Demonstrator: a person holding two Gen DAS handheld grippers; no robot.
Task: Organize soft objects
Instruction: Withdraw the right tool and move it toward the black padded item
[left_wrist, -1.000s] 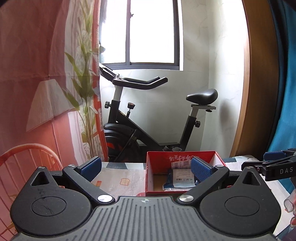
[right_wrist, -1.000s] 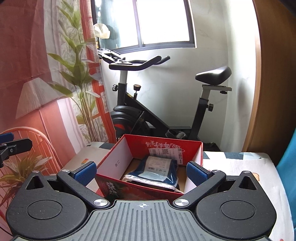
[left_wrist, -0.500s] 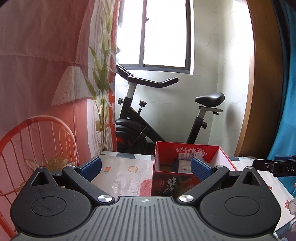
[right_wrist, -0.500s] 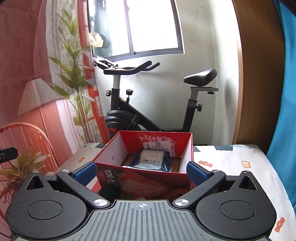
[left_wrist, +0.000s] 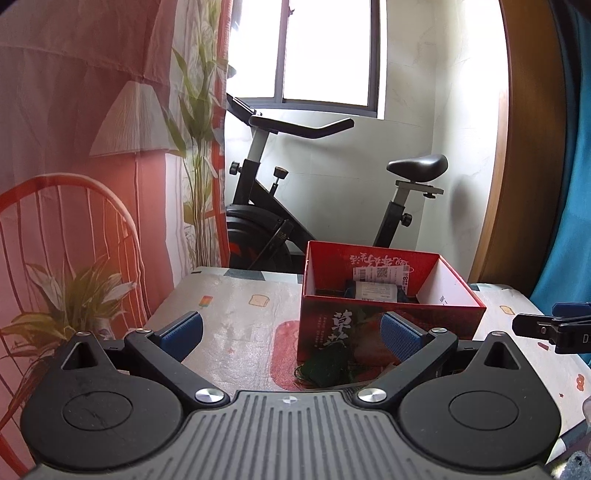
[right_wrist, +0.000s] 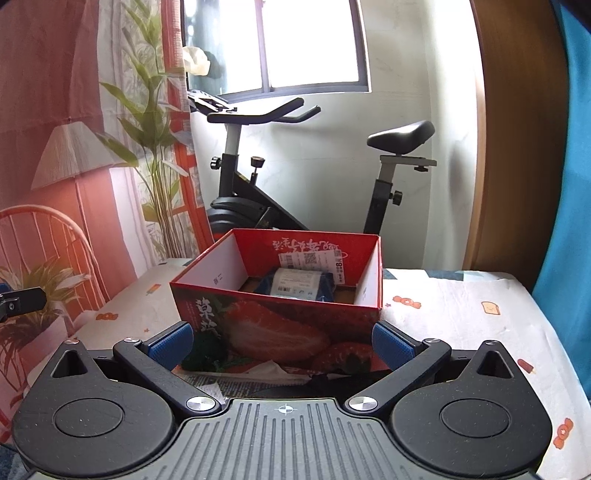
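I am holding both grippers wide, with nothing between the pads. The left gripper (left_wrist: 291, 330) is hovering over the table (left_wrist: 236, 306), and the box (left_wrist: 391, 317) is sitting at about one o'clock from it. The right gripper (right_wrist: 282, 341) is facing the box (right_wrist: 280, 306) straight at twelve o'clock, close in. A blue packet (right_wrist: 299, 286) with a white label is lying inside the box, toward its far wall. A bike (right_wrist: 303, 166) is standing beyond the table.

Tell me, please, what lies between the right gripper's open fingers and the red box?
In the right wrist view, only crumpled white paper on the tablecloth separates right gripper and red box.
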